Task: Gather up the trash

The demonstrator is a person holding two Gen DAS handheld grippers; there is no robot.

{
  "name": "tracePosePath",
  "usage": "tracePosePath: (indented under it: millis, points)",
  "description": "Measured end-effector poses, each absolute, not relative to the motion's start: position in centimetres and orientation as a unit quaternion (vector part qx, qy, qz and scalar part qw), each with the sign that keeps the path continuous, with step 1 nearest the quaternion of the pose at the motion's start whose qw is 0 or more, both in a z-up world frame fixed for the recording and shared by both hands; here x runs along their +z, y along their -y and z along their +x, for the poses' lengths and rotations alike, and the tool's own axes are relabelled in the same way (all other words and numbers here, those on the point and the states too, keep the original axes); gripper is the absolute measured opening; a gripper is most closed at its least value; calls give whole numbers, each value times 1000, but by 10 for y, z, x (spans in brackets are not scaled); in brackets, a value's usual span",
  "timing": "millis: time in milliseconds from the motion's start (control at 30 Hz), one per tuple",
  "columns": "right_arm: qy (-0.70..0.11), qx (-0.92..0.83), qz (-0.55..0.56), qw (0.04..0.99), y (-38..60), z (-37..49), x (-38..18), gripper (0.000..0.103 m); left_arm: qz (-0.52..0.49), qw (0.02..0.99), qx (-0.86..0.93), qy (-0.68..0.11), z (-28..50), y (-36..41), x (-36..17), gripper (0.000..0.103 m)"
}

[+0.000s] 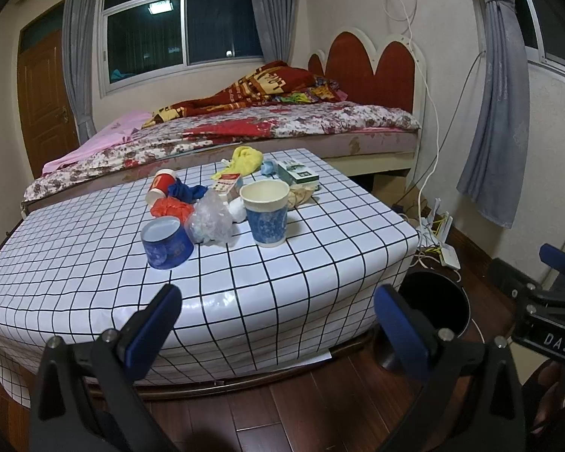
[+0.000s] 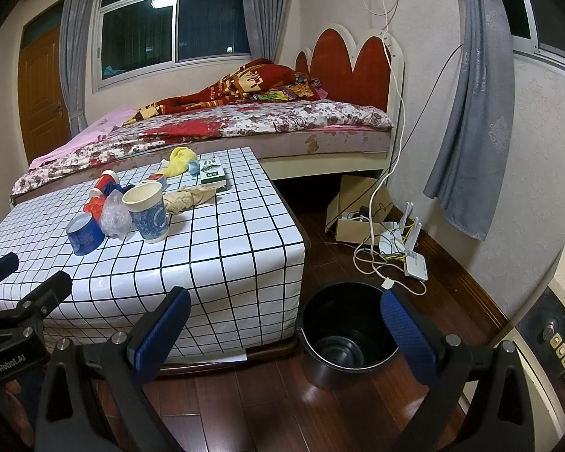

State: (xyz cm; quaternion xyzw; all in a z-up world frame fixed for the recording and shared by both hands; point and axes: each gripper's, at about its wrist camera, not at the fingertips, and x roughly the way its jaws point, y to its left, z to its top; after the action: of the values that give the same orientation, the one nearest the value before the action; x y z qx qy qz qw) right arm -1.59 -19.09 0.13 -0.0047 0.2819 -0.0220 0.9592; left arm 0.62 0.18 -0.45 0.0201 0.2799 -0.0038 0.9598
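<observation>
Trash lies on a low table [image 1: 282, 282] [image 2: 226, 256] covered in a white grid cloth: an upright blue paper cup [image 1: 265, 213] [image 2: 147, 211], a tipped blue cup [image 1: 165, 243] [image 2: 83, 235], a clear plastic bag [image 1: 211, 218] [image 2: 113, 215], a red cup [image 1: 162, 186] [image 2: 104, 184], a green box [image 1: 297, 173] [image 2: 211, 173], crumpled brown paper [image 2: 188, 197] and a yellow cloth [image 1: 245, 158] [image 2: 180, 160]. A black bin [image 2: 348, 333] [image 1: 439, 301] stands on the floor right of the table. My left gripper [image 1: 278, 324] is open before the table's front edge, holding nothing. My right gripper [image 2: 286, 327] is open and holds nothing, the bin just ahead of it.
A bed [image 1: 245, 128] runs behind the table. A cardboard box [image 2: 354, 207], white routers [image 2: 410, 248] and loose cables [image 2: 373, 260] lie on the wood floor by the right wall. A grey curtain [image 2: 471, 113] hangs there. An appliance panel [image 2: 553, 339] stands at the far right.
</observation>
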Motion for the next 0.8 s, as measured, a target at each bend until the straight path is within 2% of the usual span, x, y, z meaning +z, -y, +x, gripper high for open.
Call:
tracePosePath:
  millis: [800]
  points:
    - [-283, -22, -5, 959, 188, -16, 0, 102, 18, 959, -3, -282, 2, -1, -10, 102]
